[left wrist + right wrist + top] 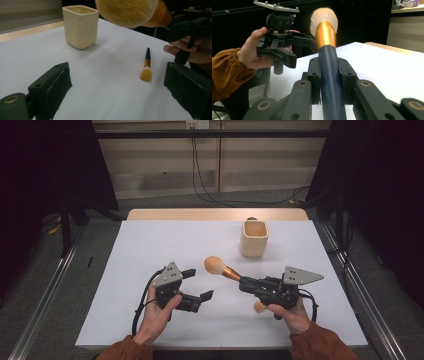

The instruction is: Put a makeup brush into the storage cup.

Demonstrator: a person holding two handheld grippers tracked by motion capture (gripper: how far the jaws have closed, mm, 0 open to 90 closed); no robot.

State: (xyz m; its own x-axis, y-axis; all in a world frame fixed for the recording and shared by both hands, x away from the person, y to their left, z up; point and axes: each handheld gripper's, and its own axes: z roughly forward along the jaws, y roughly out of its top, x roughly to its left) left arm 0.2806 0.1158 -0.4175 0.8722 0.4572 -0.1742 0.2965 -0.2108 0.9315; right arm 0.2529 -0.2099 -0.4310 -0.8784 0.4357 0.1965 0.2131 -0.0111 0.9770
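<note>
Right gripper [243,283] clamps tight on the big brush [222,268], bristles up and left, off the table. Left gripper [199,285] gapes, nothing between its jaws. Small brush [146,66] lies near the right hand [292,316]; cup [254,238] stands far. White table [150,255], dark curtains, both hands low.

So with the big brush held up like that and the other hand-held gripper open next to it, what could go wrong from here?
1. The right hand-held gripper clamps the large makeup brush by its dark handle only; the long free end could tilt or slip.
2. The open left hand-held gripper sits close to the bristle head and could knock it.
3. The small brush lies on the table near the right hand, easily swept aside on the way to the cream cup.
</note>
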